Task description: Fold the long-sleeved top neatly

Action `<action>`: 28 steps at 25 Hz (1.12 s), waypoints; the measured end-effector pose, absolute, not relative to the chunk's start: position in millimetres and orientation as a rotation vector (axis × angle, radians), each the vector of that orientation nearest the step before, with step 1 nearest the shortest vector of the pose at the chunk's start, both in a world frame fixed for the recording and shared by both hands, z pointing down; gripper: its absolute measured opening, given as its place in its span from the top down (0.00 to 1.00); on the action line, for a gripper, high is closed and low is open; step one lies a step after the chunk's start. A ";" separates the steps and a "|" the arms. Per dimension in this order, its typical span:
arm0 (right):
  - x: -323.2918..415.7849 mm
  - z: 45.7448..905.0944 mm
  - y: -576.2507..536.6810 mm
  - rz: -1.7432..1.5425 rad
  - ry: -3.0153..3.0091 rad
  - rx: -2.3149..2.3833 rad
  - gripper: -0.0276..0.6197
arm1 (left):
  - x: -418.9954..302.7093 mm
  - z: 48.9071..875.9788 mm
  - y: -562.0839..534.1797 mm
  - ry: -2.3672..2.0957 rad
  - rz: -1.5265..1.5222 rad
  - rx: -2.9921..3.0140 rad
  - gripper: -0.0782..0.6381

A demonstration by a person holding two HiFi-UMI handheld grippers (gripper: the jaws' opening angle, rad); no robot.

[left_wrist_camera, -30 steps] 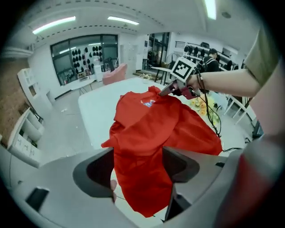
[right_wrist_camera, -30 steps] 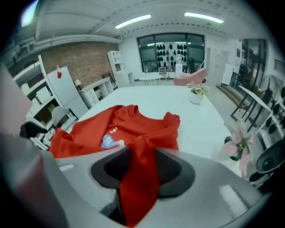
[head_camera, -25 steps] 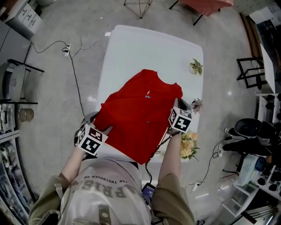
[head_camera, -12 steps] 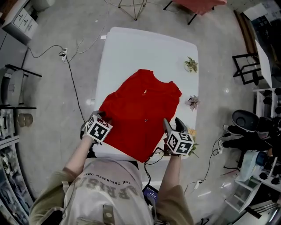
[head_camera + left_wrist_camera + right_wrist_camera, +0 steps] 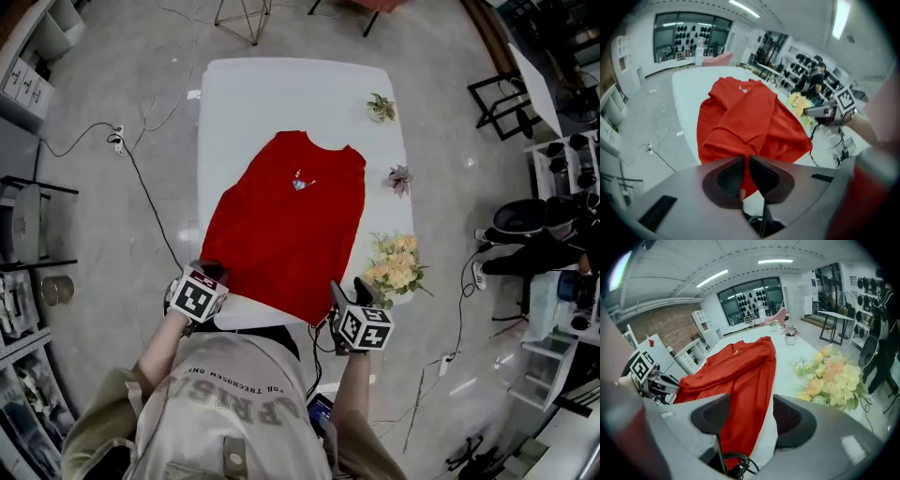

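From the head view, the red long-sleeved top (image 5: 286,225) lies flat on the white bench (image 5: 281,94), sleeves folded in, with its collar at the end far from both claws. The left claw (image 5: 210,272) is at the hem's near left corner. The right claw (image 5: 337,292) is at the near right corner, by the bench's near edge. A bunch of yellow flowers (image 5: 396,267) lies just beyond and to the right of the right claw

In the left gripper view, the left claw (image 5: 746,161) has just been closing, and its jaws stand together, pinching a fold of the red hem. The top stretches away ahead of it, with a folded layer lying on top, and the right claw shows off to the right

In the right gripper view, the right claw (image 5: 751,401) has just been opening, and its jaws stand well apart. The top's edge runs through the gap with no pad pressing on it. The flowers lie ahead to its right, and the left claw is across the hem to its left
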State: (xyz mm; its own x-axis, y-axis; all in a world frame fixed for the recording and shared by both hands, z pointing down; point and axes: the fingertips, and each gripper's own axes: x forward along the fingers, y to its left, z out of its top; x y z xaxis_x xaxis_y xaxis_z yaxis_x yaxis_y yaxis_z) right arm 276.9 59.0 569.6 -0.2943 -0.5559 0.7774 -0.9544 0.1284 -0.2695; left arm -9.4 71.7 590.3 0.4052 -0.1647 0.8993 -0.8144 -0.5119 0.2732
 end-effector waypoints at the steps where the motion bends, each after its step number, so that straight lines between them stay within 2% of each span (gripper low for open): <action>1: 274.2 569.9 65.6 1.043 -1.909 1.452 0.54 | -15.9 598.1 78.1 -0.822 1.209 1.953 0.81; 2: 271.2 568.3 71.5 1.033 -1.911 1.454 0.54 | -22.5 600.8 81.7 -0.815 1.290 2.004 0.60; 3: 268.4 564.9 77.0 1.020 -1.917 1.459 0.54 | -30.0 599.5 83.1 -0.815 1.348 2.065 0.47; 8: 253.3 551.0 119.6 0.964 -1.931 1.467 0.53 | -68.4 587.2 97.9 -0.756 1.341 2.212 0.41; 9: 248.0 553.6 131.9 0.965 -1.924 1.443 0.49 | -73.3 589.4 102.9 -0.734 1.355 2.220 0.40; 10: 242.5 558.3 145.3 0.965 -1.909 1.409 0.36 | -76.1 592.8 107.5 -0.715 1.372 2.227 0.40; 15: 227.7 603.2 197.3 0.908 -1.769 1.285 0.36 | -70.7 612.6 121.2 -0.678 1.362 2.218 0.40; 20: 231.6 635.3 193.0 0.894 -1.701 1.300 0.36 | -71.9 627.2 119.4 -0.687 1.366 2.202 0.40; 24: 232.7 636.9 188.8 0.894 -1.695 1.272 0.42 | -71.5 633.6 116.3 -0.674 1.353 2.188 0.43; 25: 233.7 635.3 189.7 0.885 -1.696 1.265 0.56 | -71.7 634.8 115.7 -0.677 1.355 2.187 0.48; 26: 234.3 633.3 190.8 0.878 -1.700 1.261 0.65 | -71.9 635.4 115.4 -0.681 1.356 2.190 0.59; 28: 233.8 627.3 192.5 0.885 -1.721 1.257 0.75 | -71.3 633.9 115.4 -0.677 1.338 2.203 0.73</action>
